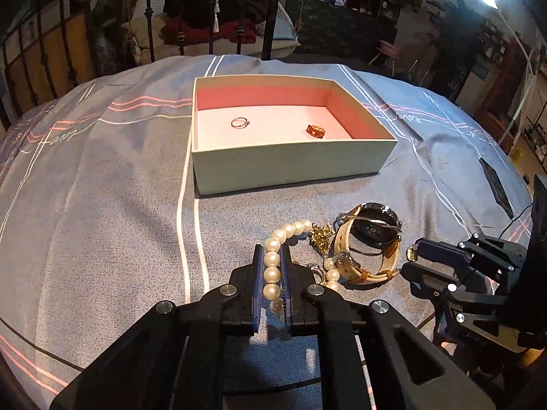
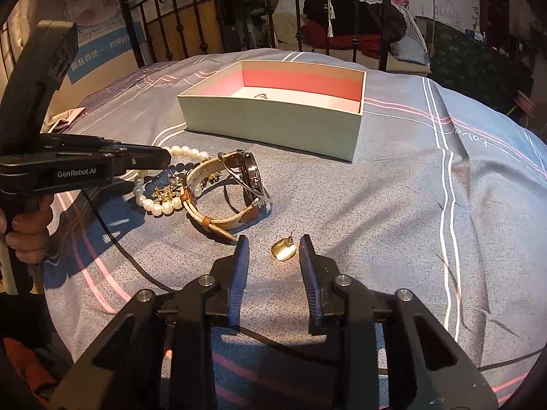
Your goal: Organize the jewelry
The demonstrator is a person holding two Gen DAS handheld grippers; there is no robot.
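An open box with a pink inside sits on the bed; it also shows in the right wrist view. In it lie a silver ring and an amber ring. My left gripper is shut on a pearl bracelet, which also shows in the right wrist view. Beside it lie a watch with a cream strap and gold chain jewelry. My right gripper is open around a gold earring lying on the cover.
The bed has a grey-blue cover with white and pink stripes. A dark phone lies at the right. A black metal bed frame stands behind the box. The person's hand holds the left gripper handle.
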